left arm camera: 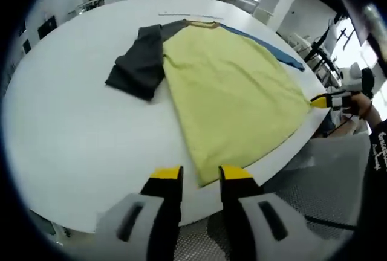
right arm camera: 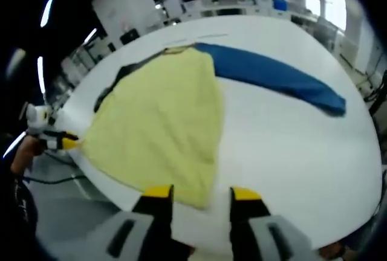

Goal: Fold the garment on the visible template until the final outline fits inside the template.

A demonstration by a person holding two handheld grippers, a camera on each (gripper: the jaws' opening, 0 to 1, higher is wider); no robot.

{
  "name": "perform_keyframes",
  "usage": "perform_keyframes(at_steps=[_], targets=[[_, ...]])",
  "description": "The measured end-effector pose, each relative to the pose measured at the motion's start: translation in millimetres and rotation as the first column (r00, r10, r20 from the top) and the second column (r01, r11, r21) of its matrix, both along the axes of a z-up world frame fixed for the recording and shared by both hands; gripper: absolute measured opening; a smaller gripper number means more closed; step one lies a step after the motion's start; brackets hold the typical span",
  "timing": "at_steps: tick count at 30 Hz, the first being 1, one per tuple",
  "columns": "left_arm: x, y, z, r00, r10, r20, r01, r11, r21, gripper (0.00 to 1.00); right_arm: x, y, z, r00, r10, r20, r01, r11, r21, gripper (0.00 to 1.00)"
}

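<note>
yellow cloth, the body of the garment [left arm camera: 233, 92], was spread flat on the white table [left arm camera: 72, 122], hem toward its near edge, with a grey sleeve [left arm camera: 140, 61] on one side and a blue sleeve [right arm camera: 272, 77] on the other. the left gripper [left arm camera: 201, 175] and right gripper [right arm camera: 202, 193] were held open and empty just short of the two hem corners, likely so that the hem could be taken up.

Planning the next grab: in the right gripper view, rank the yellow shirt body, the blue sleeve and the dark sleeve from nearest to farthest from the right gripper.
1. Yellow shirt body, its hem just ahead of the right gripper.
2. Blue sleeve, stretched out to the right.
3. Dark sleeve, far left, mostly hidden behind the yellow.
</note>
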State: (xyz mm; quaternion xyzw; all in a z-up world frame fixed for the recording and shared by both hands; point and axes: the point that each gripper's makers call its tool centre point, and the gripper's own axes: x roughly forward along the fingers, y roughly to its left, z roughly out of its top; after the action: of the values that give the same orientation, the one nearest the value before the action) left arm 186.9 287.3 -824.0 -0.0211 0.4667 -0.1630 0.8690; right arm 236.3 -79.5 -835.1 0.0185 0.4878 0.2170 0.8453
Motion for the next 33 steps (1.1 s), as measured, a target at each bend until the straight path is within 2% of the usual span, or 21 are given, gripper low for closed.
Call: perform_keyframes(at_steps=[7, 14, 18, 23, 27, 33], targets=[[12.5, -3, 13.2, 0.995, -0.004, 0.096, 0.004, 1.0, 0.002, 0.57, 10, 2, 12.9, 0.998, -0.009, 0.066, 0.006, 0.999, 0.04, 0.62], [22.2, -6, 27.5, 0.982, -0.009, 0.187, 0.009, 1.0, 0.001, 0.75, 18, -3, 22.0, 0.993, -0.031, 0.112, 0.025, 0.998, 0.056, 0.84], [28.1, -5, 33.1, 0.972, -0.023, 0.234, 0.019, 1.0, 0.019, 0.9, 27, -12, 26.6, 0.989, -0.054, 0.141, 0.045, 0.997, 0.063, 0.89], [32.2, -8, 40.8, 0.961, -0.032, 0.273, 0.03, 0.999, 0.012, 0.99, 39, -27, 31.1, 0.98, -0.093, 0.173, 0.082, 0.994, 0.071, 0.94], [33.2, -9, 43.2, 0.958, -0.037, 0.283, 0.036, 0.999, 0.01, 0.99, 54, -46, 35.3, 0.967, -0.141, 0.211, 0.127, 0.989, 0.075, 0.96], [35.9, -10, 48.7, 0.951, -0.038, 0.307, 0.036, 0.999, 0.013, 0.99, 80, -85, 38.9, 0.936, -0.225, 0.269, 0.212, 0.974, 0.077, 0.94]])
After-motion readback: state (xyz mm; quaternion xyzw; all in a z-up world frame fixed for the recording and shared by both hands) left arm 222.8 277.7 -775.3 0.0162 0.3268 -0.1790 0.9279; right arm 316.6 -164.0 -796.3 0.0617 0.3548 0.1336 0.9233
